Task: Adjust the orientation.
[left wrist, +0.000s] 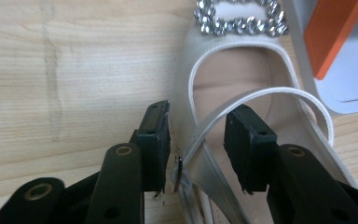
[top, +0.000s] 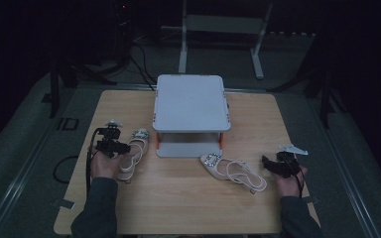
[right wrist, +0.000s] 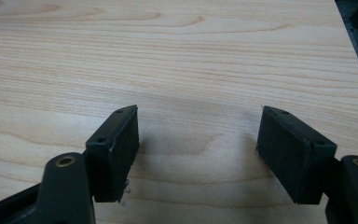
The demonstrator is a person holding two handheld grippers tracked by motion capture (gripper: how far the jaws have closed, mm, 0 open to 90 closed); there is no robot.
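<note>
**Our gear and sleeves**

We wear dark grey-green sleeves. Our left gripper (top: pixel 110 144) and right gripper (top: pixel 278 165) are black, with flat rectangular pads, brass-ringed screw holes, trailing black cables and pale three-cornered plates on top.

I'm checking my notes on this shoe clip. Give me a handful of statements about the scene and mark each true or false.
1. Two pale shoes lie on the table. True: the left shoe and the right shoe.
2. The left gripper is clamped tight on the left shoe. False: its jaws stand apart, with the shoe's side and strap between them and a gap at the pads.
3. The right gripper holds the right shoe. False: its jaws are open over bare wood.
4. A grey stand with orange posts sits at the back of the table. True.
5. The right shoe rests on the stand's lower shelf. False: it lies on the table in front of it.
</note>
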